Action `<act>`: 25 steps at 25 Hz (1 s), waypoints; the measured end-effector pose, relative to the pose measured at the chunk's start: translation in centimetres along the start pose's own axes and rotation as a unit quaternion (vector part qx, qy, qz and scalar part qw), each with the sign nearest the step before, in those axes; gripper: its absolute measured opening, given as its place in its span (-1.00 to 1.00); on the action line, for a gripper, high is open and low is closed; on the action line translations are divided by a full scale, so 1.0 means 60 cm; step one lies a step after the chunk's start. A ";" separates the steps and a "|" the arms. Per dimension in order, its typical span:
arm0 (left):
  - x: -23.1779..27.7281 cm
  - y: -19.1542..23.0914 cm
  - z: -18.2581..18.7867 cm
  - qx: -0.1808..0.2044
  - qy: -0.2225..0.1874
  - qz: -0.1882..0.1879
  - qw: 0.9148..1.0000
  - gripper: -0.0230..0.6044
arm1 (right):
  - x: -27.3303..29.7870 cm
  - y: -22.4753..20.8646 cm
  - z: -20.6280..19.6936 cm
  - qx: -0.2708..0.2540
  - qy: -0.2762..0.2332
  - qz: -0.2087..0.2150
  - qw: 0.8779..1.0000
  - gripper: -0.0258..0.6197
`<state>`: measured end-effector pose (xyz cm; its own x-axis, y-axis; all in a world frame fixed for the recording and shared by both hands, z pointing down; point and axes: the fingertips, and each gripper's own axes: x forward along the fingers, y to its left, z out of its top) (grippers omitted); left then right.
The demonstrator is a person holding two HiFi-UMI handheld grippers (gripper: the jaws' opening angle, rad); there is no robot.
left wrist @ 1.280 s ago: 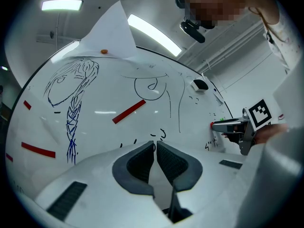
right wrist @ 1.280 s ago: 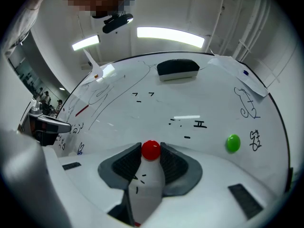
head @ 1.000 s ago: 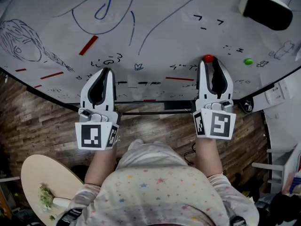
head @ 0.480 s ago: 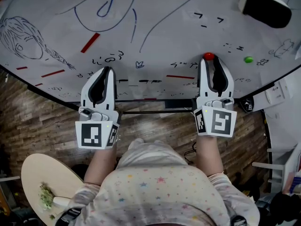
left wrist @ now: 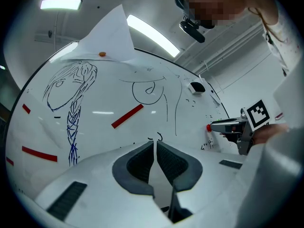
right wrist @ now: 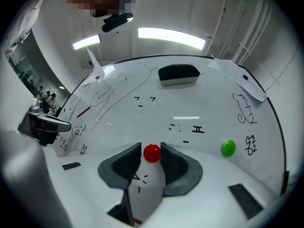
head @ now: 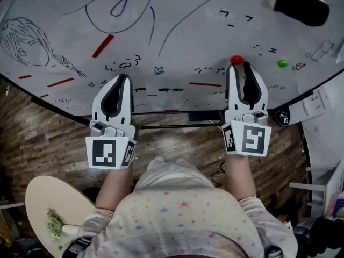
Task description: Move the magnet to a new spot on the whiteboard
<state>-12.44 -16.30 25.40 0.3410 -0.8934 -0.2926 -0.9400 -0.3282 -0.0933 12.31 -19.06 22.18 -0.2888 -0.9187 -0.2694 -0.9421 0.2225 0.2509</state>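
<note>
On the whiteboard [head: 183, 36], near its lower edge: red magnet [right wrist: 152, 153] gripped between right gripper [right wrist: 152, 149] jaws; green magnet [right wrist: 228, 147] apart, to its right. Left gripper [left wrist: 155, 145] jaws closed together, empty.

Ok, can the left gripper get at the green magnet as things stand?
Probably not easily: the right gripper, with the red magnet between its jaws, stands between it and the green magnet, and the left gripper is shut.

place: office | cues: whiteboard [head: 204, 42], eraser [head: 300, 4], ceiling strip lights [right wrist: 172, 36]
</note>
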 end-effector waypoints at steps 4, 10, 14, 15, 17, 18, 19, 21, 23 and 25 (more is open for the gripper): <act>-0.001 -0.005 0.003 -0.001 -0.002 -0.005 1.000 -0.83 | -0.007 0.002 0.003 0.001 0.000 0.003 1.000 -0.55; -0.005 -0.013 0.002 -0.005 -0.002 -0.012 1.000 -0.83 | -0.024 0.002 0.005 0.001 -0.001 -0.002 1.000 -0.73; -0.008 -0.021 0.002 -0.007 -0.001 -0.019 1.000 -0.83 | -0.038 0.002 0.004 0.003 0.003 -0.005 1.000 -0.81; -0.009 -0.023 0.003 -0.006 -0.001 -0.021 1.000 -0.83 | -0.041 0.002 0.004 0.004 0.004 -0.006 1.000 -0.83; -0.011 -0.028 0.004 -0.005 -0.001 -0.025 1.000 -0.83 | -0.049 0.002 0.003 0.006 0.006 -0.007 1.000 -0.88; -0.013 -0.030 0.004 -0.004 -0.001 -0.026 1.000 -0.83 | -0.053 0.002 0.003 0.006 0.007 -0.008 1.000 -0.89; -0.015 -0.032 0.004 -0.004 -0.001 -0.028 1.000 -0.83 | -0.057 0.002 0.002 0.007 0.008 -0.009 1.000 -0.90; -0.019 -0.036 0.003 -0.005 0.000 -0.031 0.999 -0.83 | -0.065 0.002 0.000 0.008 0.011 -0.011 1.000 -0.91; -0.021 -0.039 0.003 -0.007 0.001 -0.035 0.999 -0.83 | -0.073 0.002 -0.001 0.009 0.014 -0.014 1.000 -0.92; -0.024 -0.042 0.002 -0.009 0.002 -0.038 0.999 -0.83 | -0.080 0.002 -0.002 0.011 0.016 -0.017 1.000 -0.92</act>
<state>-10.59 -14.14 25.92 0.4115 -0.8668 -0.2815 -0.9110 -0.4007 -0.0977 13.63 -14.65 23.63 -0.2513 -0.9359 -0.2468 -0.9547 0.1978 0.2223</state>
